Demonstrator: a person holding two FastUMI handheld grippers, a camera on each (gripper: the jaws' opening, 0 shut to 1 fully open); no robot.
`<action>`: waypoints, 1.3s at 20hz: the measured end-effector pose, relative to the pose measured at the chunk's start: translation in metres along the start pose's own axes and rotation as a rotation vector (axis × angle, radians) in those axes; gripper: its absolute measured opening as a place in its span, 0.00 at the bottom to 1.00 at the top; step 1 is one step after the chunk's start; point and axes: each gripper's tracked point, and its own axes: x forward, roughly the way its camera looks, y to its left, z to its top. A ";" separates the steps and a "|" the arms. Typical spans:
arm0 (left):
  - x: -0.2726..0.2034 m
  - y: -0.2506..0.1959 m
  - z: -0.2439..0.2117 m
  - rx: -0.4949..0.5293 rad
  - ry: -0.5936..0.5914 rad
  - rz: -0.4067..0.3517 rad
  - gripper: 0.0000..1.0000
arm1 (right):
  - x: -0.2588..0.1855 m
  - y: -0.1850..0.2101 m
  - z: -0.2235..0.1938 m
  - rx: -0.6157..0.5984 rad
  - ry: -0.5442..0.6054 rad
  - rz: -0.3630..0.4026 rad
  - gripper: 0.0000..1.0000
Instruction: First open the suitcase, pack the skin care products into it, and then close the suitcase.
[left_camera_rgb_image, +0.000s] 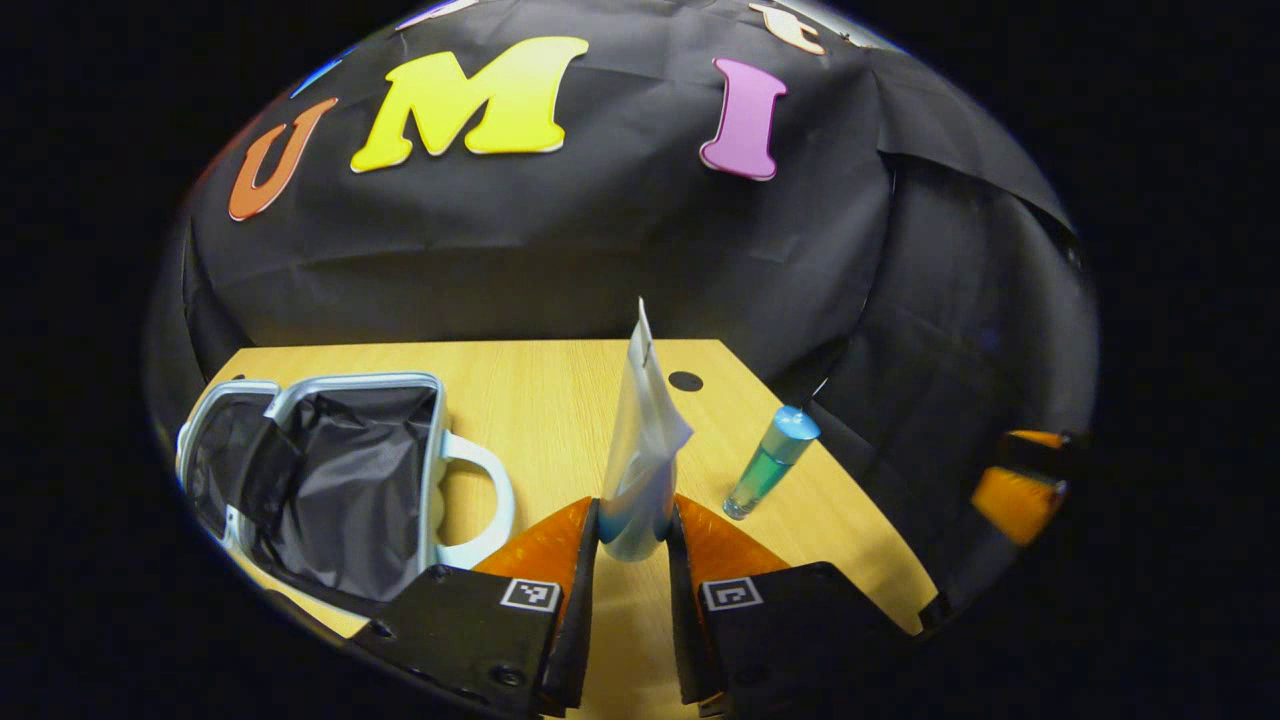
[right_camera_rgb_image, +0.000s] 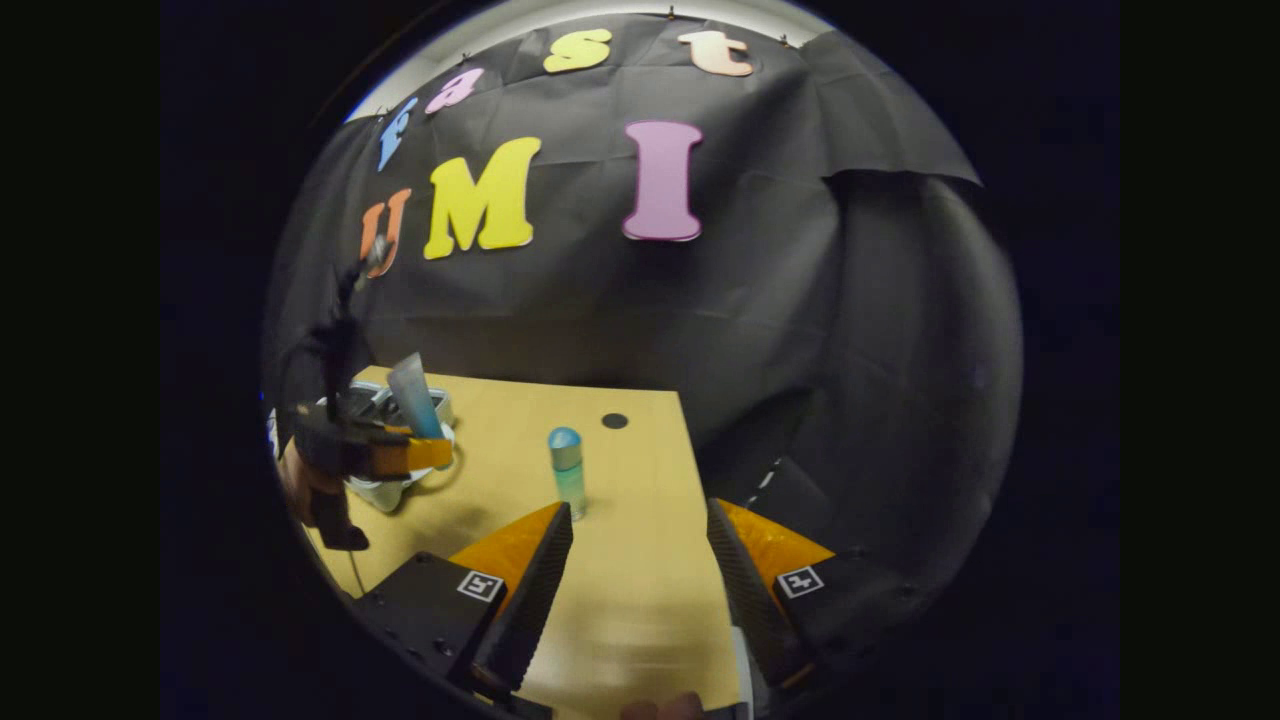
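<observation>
My left gripper (left_camera_rgb_image: 634, 528) is shut on a white squeeze tube (left_camera_rgb_image: 640, 440) with a blue cap end, held upright above the table. To its left the small suitcase (left_camera_rgb_image: 320, 480) lies open, showing its black lining and a white handle. A teal bottle (left_camera_rgb_image: 770, 465) with a blue cap stands on the table to the right of the tube. In the right gripper view my right gripper (right_camera_rgb_image: 640, 545) is open over the table, with the teal bottle (right_camera_rgb_image: 567, 470) just beyond its left finger. Farther left there, the left gripper (right_camera_rgb_image: 400, 452) holds the tube (right_camera_rgb_image: 415, 397) above the suitcase (right_camera_rgb_image: 385, 490).
The wooden table (right_camera_rgb_image: 640, 590) ends at a right edge against black cloth. A dark round hole (left_camera_rgb_image: 686, 381) sits near the table's far edge. A hand (right_camera_rgb_image: 300, 490) holds the left gripper at the left of the right gripper view.
</observation>
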 end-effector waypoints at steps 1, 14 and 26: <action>-0.017 0.002 0.005 0.001 -0.004 0.002 0.37 | 0.013 0.010 -0.006 0.010 0.010 0.026 0.80; -0.140 0.084 -0.001 -0.148 0.011 0.217 0.37 | 0.171 0.061 -0.046 0.009 0.123 0.118 0.80; -0.161 0.157 -0.015 -0.287 0.089 0.304 0.37 | 0.199 0.060 -0.058 0.003 0.234 0.079 0.37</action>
